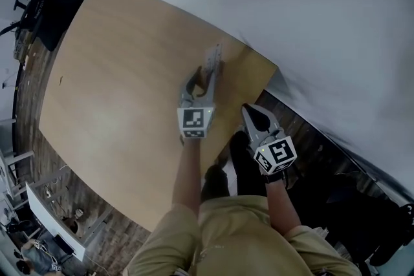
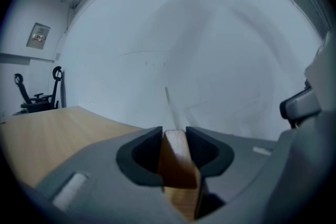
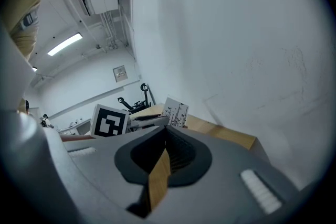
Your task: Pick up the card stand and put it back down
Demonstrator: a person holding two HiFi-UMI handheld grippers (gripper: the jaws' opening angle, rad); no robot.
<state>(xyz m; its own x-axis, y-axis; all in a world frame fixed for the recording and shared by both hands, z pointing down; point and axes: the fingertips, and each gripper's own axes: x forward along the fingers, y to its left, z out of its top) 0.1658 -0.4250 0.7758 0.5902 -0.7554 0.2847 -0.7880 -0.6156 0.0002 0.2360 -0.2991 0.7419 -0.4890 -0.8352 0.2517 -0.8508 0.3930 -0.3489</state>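
The card stand is a small wooden block with a thin white printed card upright in it, over the far right part of the wooden table. My left gripper is shut on the block; in the left gripper view the wooden base fills the space between the jaws and the card's edge rises above it. Whether the block touches the table I cannot tell. My right gripper hovers beside the table's right edge, shut and holding nothing. From the right gripper view the card shows beyond the fingertips.
A white wall runs just behind the table's far edge. A dark chair and equipment stand at the far left. White shelving sits on the floor at lower left. The person's trousers fill the bottom middle.
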